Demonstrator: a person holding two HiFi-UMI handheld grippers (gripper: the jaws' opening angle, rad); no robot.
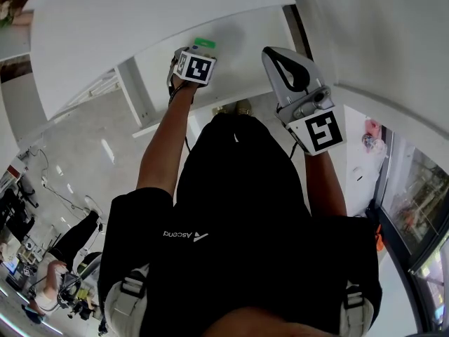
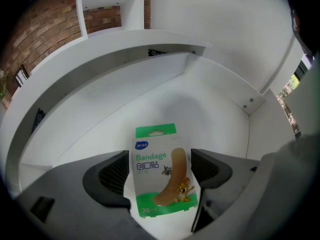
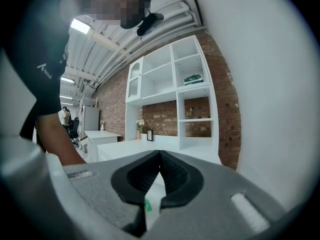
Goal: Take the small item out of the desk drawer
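A small bandage pack (image 2: pixel 161 173), white and green with a cartoon plaster printed on it, lies in the open white drawer (image 2: pixel 210 109). My left gripper (image 2: pixel 159 170) reaches into the drawer, one jaw on each side of the pack, and the pads stand a little off its edges. In the head view the pack's green top (image 1: pixel 204 43) pokes out past the left gripper (image 1: pixel 198 55) over the drawer (image 1: pixel 242 30). My right gripper (image 1: pixel 275 53) hovers to the right, outside the drawer, its jaws (image 3: pixel 160 156) shut with nothing held.
The curved white desktop (image 1: pixel 133 12) overhangs the drawer's back wall (image 2: pixel 145 74). A white shelf unit (image 3: pixel 172 79) against a brick wall (image 3: pixel 112 104) shows in the right gripper view. A glass-fronted cabinet (image 1: pixel 417 202) stands at the right, and people and chairs at the far left (image 1: pixel 42 286).
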